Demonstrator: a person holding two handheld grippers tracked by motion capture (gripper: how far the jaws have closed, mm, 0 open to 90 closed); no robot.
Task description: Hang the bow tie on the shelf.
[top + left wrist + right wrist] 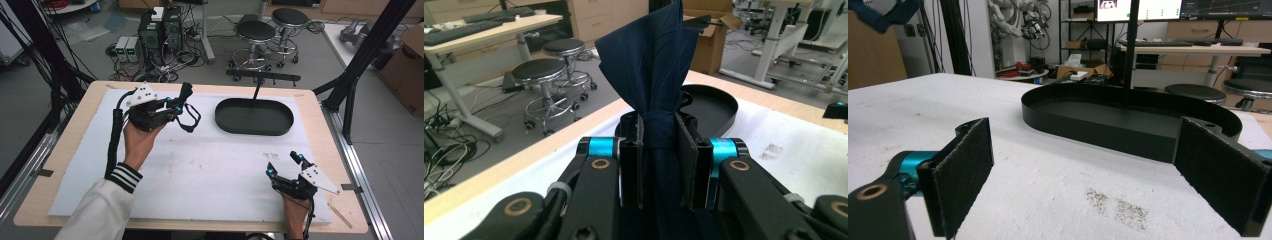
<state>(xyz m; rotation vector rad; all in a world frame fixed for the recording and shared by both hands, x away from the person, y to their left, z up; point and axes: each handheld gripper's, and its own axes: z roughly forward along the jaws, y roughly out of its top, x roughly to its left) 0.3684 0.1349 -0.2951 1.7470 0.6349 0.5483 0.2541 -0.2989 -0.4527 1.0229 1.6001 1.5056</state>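
High view: left gripper (186, 95) holds a dark strap-like cloth (190, 117) above the white mat, left of the black oval tray (254, 131). Left gripper view: pads clamped tight on bunched navy cloth (651, 65) (keep the pinch, clear the rim). Right gripper view: right gripper (1088, 182) gapes wide, empty, near the tray (1088, 127).

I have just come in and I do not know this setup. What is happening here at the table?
A person holds a gripper in each hand. The left gripper is lifted above the white table cover, and its fingers are shut on a dark blue cloth, which is bunched between them. The right gripper is low over the cover near the person, open, with nothing between its fingers. A black oval tray stands empty at the far side.
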